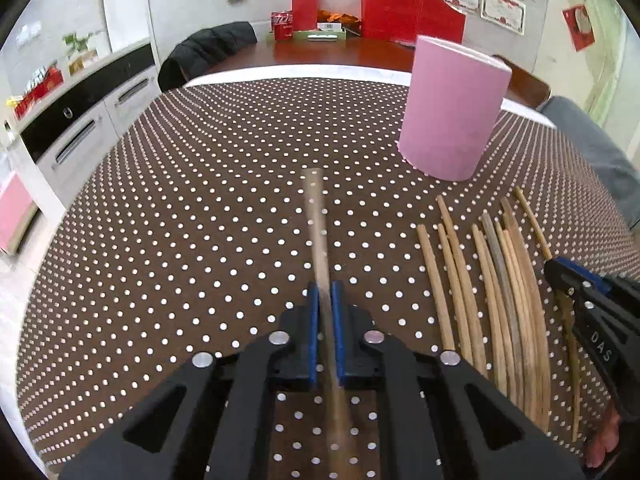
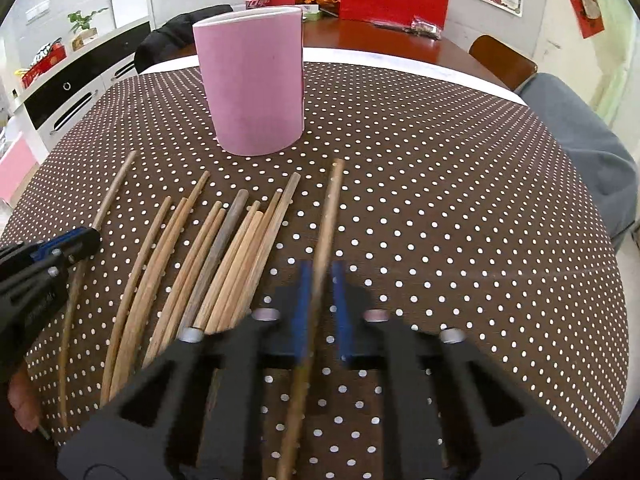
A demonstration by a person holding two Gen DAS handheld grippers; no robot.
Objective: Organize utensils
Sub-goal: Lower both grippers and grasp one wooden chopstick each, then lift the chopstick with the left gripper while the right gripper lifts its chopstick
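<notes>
My left gripper (image 1: 325, 296) is shut on a wooden chopstick (image 1: 318, 236) that points forward above the table. It also shows at the left edge of the right wrist view (image 2: 86, 238). My right gripper (image 2: 321, 276) is closed around another chopstick (image 2: 326, 224), with a small gap on its right side; it shows at the right edge of the left wrist view (image 1: 560, 270). A row of several loose chopsticks (image 1: 496, 288) lies on the dotted cloth between the grippers, also in the right wrist view (image 2: 208, 264). A pink cylinder holder (image 1: 452, 110) (image 2: 252, 80) stands upright behind them.
The brown cloth with white dots (image 1: 200, 200) covers the table. A dark chair (image 1: 208, 52) stands at the far edge. Red boxes and bags (image 1: 408, 12) sit on a wooden desk behind. A grey-clad leg (image 2: 580, 140) is at the right. White cabinets (image 1: 80, 120) stand at the left.
</notes>
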